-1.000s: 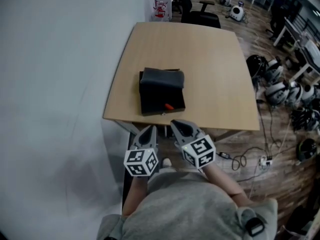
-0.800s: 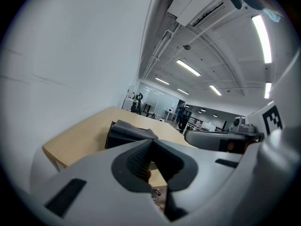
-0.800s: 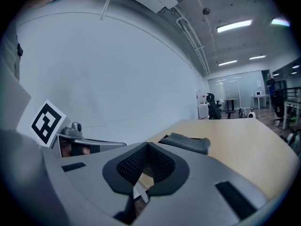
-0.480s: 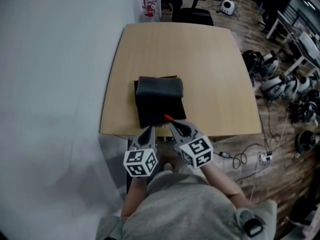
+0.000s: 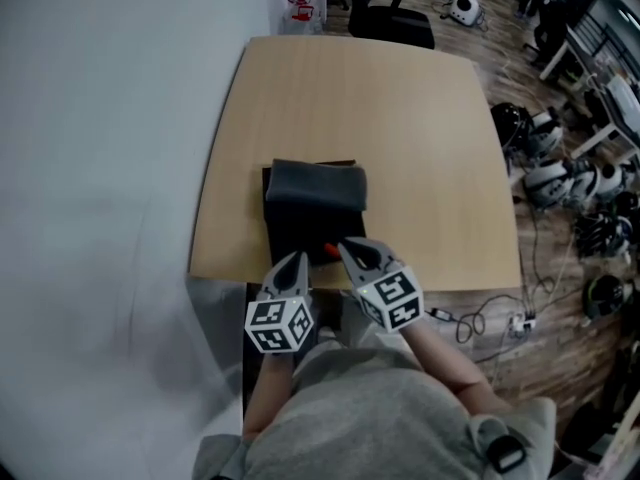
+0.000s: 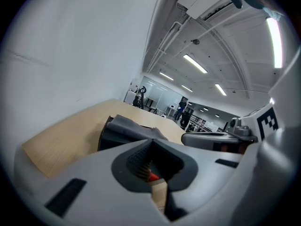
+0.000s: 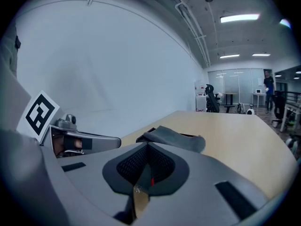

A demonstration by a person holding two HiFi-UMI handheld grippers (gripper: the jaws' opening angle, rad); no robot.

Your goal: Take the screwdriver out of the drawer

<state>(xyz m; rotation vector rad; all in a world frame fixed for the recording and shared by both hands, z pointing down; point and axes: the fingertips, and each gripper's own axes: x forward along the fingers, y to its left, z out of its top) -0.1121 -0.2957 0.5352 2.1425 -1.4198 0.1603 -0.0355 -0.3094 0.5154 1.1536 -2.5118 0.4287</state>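
A black drawer box (image 5: 288, 230) with a grey cover (image 5: 316, 186) lies on the wooden table (image 5: 420, 138), near its front edge. The orange-red screwdriver handle (image 5: 329, 250) shows at the box's near end, just beyond the jaws. My left gripper (image 5: 296, 259) and right gripper (image 5: 349, 247) hover side by side at the table's front edge, both shut and holding nothing. In the left gripper view the box (image 6: 123, 132) lies ahead of the closed left gripper (image 6: 151, 141), with a red sliver of screwdriver (image 6: 153, 176) showing through the notch. The right gripper view shows the same over its closed right gripper (image 7: 148, 146).
A white wall (image 5: 90, 168) runs along the table's left side. An office chair (image 5: 392, 23) and a red-and-white object (image 5: 305, 3) stand beyond the far edge. Helmets and gear (image 5: 560, 173) and cables (image 5: 480, 320) lie on the wood floor to the right.
Both grippers have come forward toward the table; their tips now reach the front of the black box, close to the orange-red handle. Both stayed shut.
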